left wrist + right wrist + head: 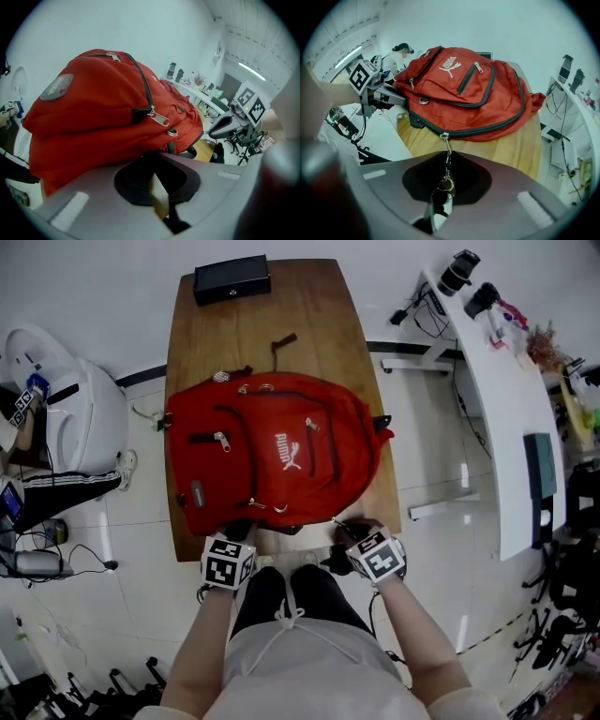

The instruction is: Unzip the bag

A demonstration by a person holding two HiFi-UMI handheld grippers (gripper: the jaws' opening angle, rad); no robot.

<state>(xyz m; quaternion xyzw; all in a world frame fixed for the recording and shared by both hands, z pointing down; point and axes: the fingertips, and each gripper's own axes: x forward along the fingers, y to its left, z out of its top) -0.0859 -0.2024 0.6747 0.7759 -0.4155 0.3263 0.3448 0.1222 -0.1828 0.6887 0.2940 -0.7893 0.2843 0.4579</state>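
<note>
The bag [277,451] lies on the table [309,306] with its main zip seemingly still fully closed, the right gripper [438,206] pinching the zip pull [447,157] and the left gripper [161,204] apparently clamping its near edge.

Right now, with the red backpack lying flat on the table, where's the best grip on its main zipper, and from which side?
Grip the chain pull hanging off the slider at the near edge of the red backpack, coming from the person's side of the table. It sticks out clear of the fabric, so jaws can pinch it alone. The right gripper is shut on it.
</note>
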